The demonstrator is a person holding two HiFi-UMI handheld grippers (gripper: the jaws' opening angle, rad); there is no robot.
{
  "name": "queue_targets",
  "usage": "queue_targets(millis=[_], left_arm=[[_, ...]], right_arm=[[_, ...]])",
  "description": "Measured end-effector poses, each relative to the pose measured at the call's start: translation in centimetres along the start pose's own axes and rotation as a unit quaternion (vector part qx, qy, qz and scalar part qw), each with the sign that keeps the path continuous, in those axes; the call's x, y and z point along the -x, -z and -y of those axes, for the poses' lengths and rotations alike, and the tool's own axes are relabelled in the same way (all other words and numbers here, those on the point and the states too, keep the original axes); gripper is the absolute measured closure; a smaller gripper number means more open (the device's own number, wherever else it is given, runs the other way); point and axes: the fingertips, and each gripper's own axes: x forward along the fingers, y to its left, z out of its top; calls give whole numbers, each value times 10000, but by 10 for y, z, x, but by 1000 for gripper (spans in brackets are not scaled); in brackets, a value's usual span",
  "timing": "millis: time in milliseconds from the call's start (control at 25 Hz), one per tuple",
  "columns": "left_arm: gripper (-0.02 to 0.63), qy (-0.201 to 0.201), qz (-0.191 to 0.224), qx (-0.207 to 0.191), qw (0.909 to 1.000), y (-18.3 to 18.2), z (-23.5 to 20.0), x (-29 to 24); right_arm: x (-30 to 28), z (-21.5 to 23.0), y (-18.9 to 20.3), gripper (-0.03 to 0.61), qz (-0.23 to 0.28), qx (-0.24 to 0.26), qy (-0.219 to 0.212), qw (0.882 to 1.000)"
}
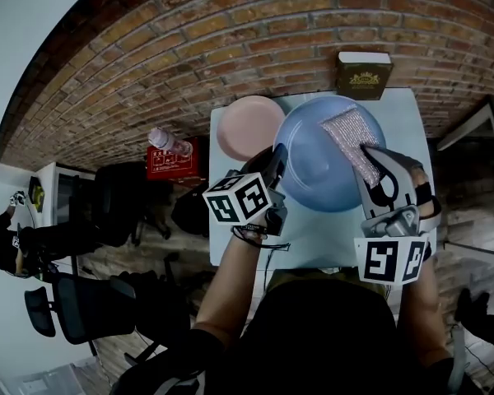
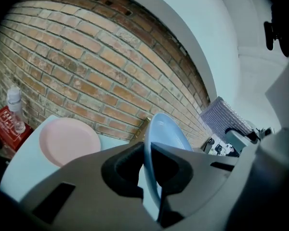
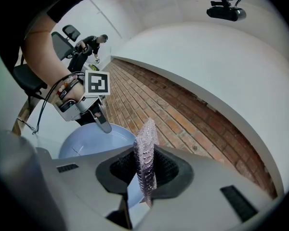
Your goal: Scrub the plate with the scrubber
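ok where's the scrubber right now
In the head view, right of centre: the scrubber is clamped in the right gripper, over the blue plate's right side.

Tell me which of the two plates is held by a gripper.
The blue plate: the left gripper is shut on its rim and holds it. The pink plate lies flat on the table, with no gripper on it.
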Motion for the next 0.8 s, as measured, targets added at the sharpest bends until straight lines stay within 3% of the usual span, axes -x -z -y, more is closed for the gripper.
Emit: queue_targets(millis=[320,520,800], left_arm=[[578,-320,-509,246,9979,45,-31,-34],[577,-771,-867,430,9923,81,-60,-49],[575,-1210,-1174,299,9852,112,-84,-62]], right_arm=[[-10,-14,25,488,-209,-144,-242,9994],[-15,-19,40,488,-360,-203,-348,9985],[-19,-18,55,488,-477,-201,-389,9979]])
